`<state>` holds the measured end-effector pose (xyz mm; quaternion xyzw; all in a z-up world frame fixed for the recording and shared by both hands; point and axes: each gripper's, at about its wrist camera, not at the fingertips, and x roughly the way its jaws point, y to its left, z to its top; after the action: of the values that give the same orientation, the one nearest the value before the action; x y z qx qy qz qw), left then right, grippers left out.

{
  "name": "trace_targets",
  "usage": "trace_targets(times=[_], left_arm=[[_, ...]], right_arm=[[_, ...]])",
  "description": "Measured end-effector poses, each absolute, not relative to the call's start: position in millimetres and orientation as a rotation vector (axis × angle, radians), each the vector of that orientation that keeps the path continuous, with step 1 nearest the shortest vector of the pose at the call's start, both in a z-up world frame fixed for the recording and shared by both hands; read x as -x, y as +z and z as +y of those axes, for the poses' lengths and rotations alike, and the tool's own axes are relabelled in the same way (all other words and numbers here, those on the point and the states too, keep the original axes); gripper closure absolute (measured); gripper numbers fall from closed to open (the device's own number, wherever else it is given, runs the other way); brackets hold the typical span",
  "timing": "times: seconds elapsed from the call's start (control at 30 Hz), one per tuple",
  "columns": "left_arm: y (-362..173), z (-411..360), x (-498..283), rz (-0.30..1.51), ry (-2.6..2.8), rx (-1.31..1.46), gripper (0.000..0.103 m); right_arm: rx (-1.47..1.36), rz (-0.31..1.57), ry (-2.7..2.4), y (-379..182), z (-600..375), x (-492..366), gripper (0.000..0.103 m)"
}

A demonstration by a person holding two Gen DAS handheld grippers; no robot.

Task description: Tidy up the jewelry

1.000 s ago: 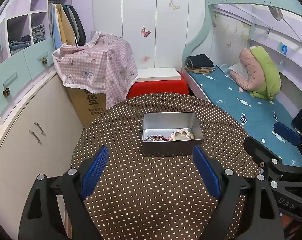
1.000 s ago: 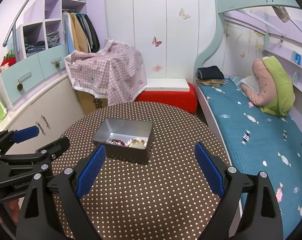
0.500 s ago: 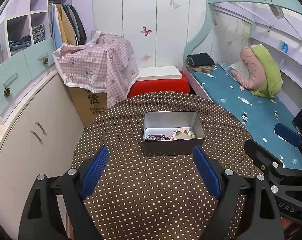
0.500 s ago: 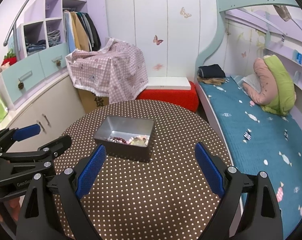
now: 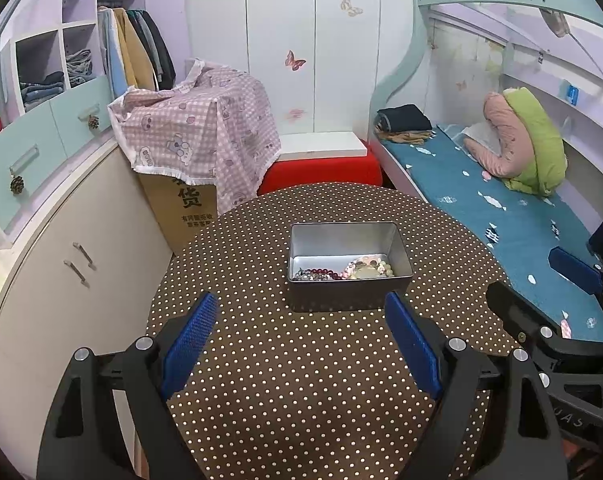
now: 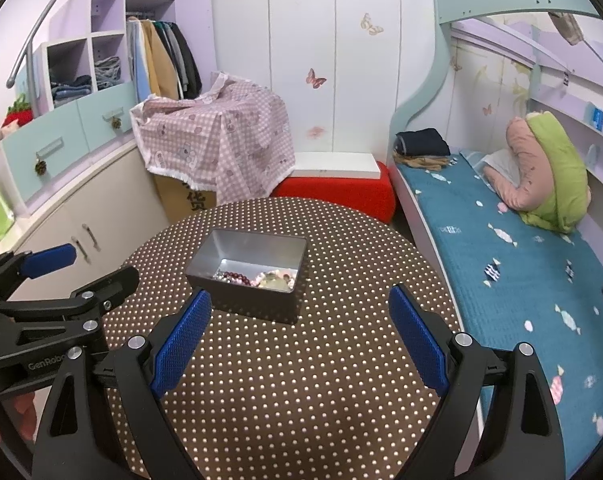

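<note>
A grey metal tin (image 5: 348,240) stands in the middle of the round table with the brown polka-dot cloth (image 5: 301,380). Bead bracelets and other jewelry (image 5: 343,271) lie bunched against its near wall. The tin also shows in the right wrist view (image 6: 250,276), with the jewelry (image 6: 255,277) inside. My left gripper (image 5: 299,342) is open and empty, hovering above the cloth just short of the tin. My right gripper (image 6: 299,340) is open and empty, to the right of the left one, also short of the tin. The left gripper shows in the right wrist view (image 6: 49,276).
A low cabinet (image 5: 61,280) runs along the left. A cardboard box under a pink checked cloth (image 5: 197,136) and a red stool (image 5: 321,170) stand behind the table. A bed with a blue cover (image 5: 501,208) lies to the right.
Both grippers have drawn back a little from the tin and risen slightly. Both stay open and empty. The tin and jewelry have not moved.
</note>
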<state>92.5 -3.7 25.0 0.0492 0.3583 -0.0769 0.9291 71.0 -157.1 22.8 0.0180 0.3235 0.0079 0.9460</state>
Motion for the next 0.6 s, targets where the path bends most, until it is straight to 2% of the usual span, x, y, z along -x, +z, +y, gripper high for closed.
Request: trace_targets(times=[0.6], left_arm=[[24.6,-3.9,-91.7,0.740,-0.152,-0.104,0.020]], right_arm=[[-0.025,0.659,0.013,21.8,-155.2,-72.2,0.016]])
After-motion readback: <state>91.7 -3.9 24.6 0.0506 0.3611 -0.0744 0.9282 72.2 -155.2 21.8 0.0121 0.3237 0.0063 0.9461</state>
